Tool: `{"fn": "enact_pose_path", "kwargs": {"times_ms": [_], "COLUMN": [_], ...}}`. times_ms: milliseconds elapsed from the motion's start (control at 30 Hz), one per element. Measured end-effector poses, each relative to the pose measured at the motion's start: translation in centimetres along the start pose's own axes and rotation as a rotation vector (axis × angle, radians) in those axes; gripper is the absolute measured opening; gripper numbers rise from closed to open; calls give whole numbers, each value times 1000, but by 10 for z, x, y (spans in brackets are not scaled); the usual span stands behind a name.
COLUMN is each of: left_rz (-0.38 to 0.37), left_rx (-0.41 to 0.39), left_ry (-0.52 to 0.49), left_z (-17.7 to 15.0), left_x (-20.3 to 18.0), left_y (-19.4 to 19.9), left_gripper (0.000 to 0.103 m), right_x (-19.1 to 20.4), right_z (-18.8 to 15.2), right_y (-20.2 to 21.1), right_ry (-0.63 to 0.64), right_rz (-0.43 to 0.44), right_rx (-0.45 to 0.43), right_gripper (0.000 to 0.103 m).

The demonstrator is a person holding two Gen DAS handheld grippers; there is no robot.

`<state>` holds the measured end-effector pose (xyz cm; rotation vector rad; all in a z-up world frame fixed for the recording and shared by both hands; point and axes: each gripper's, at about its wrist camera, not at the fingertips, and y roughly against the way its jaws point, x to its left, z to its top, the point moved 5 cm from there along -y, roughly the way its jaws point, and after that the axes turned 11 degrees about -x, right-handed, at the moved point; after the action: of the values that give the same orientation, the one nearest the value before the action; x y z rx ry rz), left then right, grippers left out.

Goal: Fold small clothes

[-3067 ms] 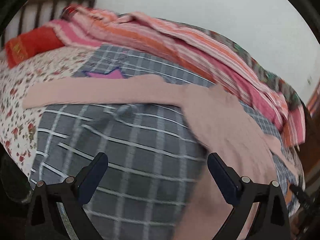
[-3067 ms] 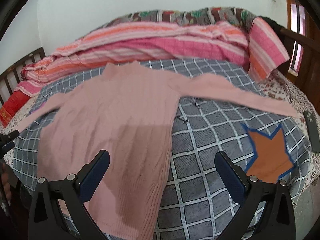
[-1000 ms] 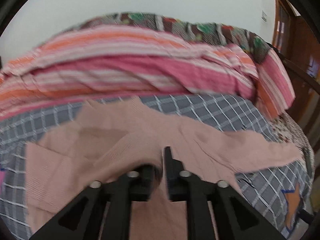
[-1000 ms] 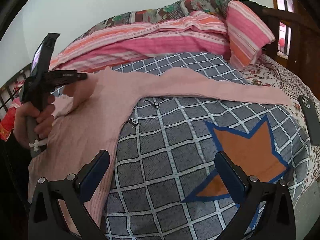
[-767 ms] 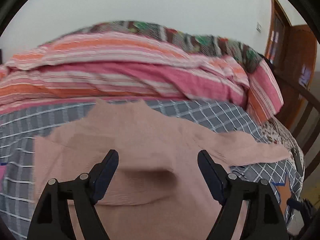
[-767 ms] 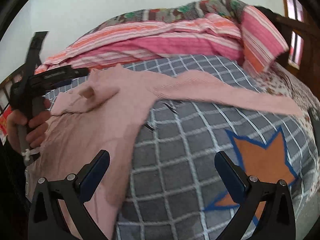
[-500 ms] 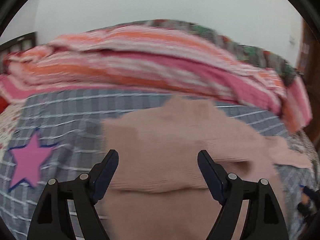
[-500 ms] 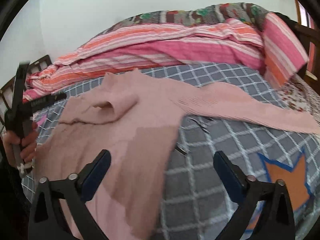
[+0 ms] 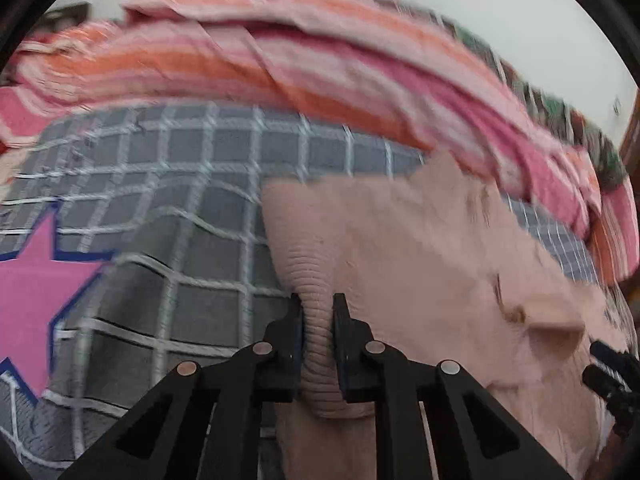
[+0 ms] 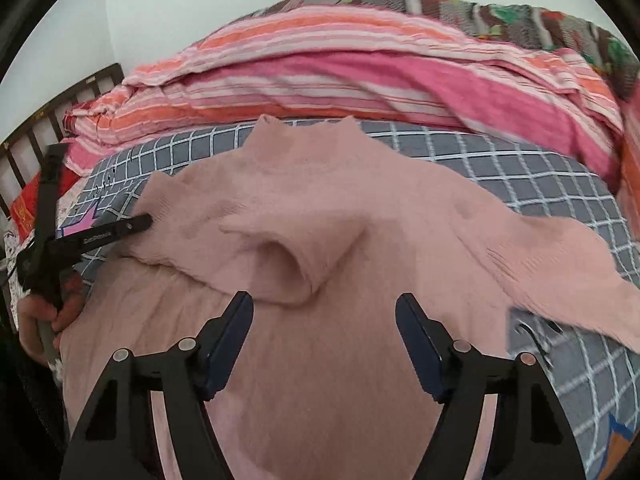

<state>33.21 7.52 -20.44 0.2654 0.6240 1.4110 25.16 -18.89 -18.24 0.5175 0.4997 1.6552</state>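
A pink knit sweater [image 10: 360, 208] lies flat on the grey checked blanket [image 9: 192, 200]. Its left sleeve is folded across the chest, cuff [image 10: 296, 272] open toward me. My left gripper [image 9: 318, 308] is closing on the sweater's folded left edge [image 9: 316, 280], and its pads press the ribbed fabric. The right wrist view shows that same left gripper [image 10: 144, 222] at the sweater's left shoulder fold, held by a hand [image 10: 40, 320]. My right gripper [image 10: 324, 304] hovers just before the cuff, its jaws closing but apart, touching nothing. The other sleeve [image 10: 560, 256] stretches out to the right.
A striped pink and orange quilt [image 10: 360, 64] is piled along the far side of the bed. A pink star patch [image 9: 36, 284] lies left of the sweater, and an orange one [image 10: 624, 440] at the lower right. A dark headboard [image 10: 60, 116] stands at far left.
The left gripper let go of the sleeve over the chest, swung left with jaws wide, then closed on the sweater's left edge. The right gripper moved left over the sweater and its jaws narrowed.
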Motion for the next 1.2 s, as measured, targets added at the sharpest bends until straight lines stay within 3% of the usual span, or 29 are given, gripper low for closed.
{"fn": "enact_pose_path", "kwargs": {"times_ms": [167,200,233,300,433,600,867,967,1033,1200], "left_rz": [-56,-65,-73,-87,-95,-80,-27,-21,-21,-24], "left_rx": [3,7,7,6,4,12,-9,-14,-22,-37], "left_ry": [72,86,95,111,118,108,66,45,37,40], "left_z": [-6,-6,-6,-7,-7,-8,-5,-4,-3,-1], "left_x": [12,14,15,16,17,14,11,8,7,7], "left_y": [-1,-2,-3,-4,-4,-6,-1,1,3,5], "left_gripper": [14,14,14,14,14,21,30,40,50,55], "right_x": [8,8,5,-4,-32,-59,-94,-100,-104,-111], "right_z": [10,11,11,10,5,-4,-21,-20,-20,-18], "right_y": [-31,-37,-43,-47,-31,-20,-9,-8,-6,-1], "right_ry": [26,31,40,29,19,14,-76,-115,-148,-200], "right_rz": [-26,-40,-59,-80,-63,-69,-31,-21,-3,-1], "right_rx": [26,33,48,73,52,53,-58,-84,-103,-147], "right_gripper": [72,64,44,29,38,38,38,26,10,6]}}
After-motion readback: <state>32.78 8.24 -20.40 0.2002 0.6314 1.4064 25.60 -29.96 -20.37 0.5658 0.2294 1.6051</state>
